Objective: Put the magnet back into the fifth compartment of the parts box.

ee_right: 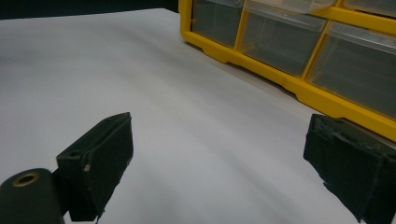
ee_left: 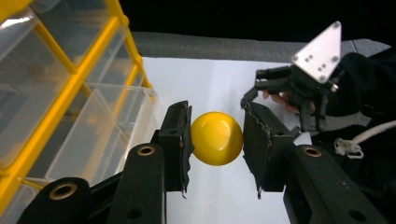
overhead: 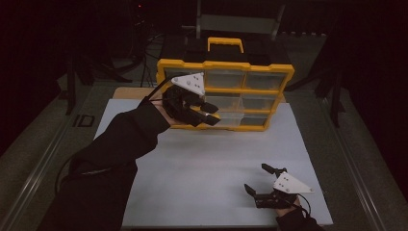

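room: dark all round, lit white table [overhead: 202, 183] in the middle
organizer: yellow drawer organizer [overhead: 225, 91] stands upright at far side of table, clear drawers facing the person, yellow handle on top
left gripper [overhead: 208, 114]: raised in front of organizer's lower drawers, just beside them; jaws clamped on yellow ball [ee_left: 217, 138]
ball: between both pads, touching each, off the table, near the clear drawers [ee_left: 107, 126]
right gripper [overhead: 256, 179]: low over near right part of table, well apart from organizer; jaws spread wide, nothing between them
right gripper view: bare white table between pads, organizer's bottom row [ee_right: 289, 42] at upper right
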### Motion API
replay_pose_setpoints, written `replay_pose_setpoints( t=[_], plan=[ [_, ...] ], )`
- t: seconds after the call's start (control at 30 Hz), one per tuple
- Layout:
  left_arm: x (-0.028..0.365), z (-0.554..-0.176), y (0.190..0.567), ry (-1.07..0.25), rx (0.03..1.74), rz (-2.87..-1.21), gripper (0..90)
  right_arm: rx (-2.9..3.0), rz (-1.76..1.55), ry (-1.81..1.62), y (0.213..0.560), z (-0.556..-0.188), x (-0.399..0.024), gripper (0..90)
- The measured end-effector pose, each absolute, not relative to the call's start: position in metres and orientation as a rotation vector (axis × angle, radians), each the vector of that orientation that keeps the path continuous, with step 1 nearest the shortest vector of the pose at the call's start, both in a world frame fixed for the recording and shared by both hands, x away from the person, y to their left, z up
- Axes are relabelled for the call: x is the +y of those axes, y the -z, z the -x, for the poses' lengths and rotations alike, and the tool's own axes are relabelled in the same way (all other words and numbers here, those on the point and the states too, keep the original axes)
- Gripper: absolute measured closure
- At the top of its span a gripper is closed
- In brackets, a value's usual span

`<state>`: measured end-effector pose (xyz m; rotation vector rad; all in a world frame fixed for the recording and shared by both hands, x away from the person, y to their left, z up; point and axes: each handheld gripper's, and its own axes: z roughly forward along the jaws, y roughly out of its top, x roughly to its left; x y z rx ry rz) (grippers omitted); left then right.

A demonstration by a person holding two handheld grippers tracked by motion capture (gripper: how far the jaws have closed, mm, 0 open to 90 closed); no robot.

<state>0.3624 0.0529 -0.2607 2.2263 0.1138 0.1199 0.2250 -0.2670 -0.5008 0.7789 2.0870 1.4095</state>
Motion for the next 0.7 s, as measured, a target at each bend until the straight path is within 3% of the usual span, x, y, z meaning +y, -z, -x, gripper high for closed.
replay_pose_setpoints(
  t=[0.7],
  plan=[
    [0.032, -0.409, 0.261, -0.171, 0.283, -2.14, 62.7, 2.084, -0.783, -1.404, 0.501, -0.226, -0.269, 8.4]
  ],
)
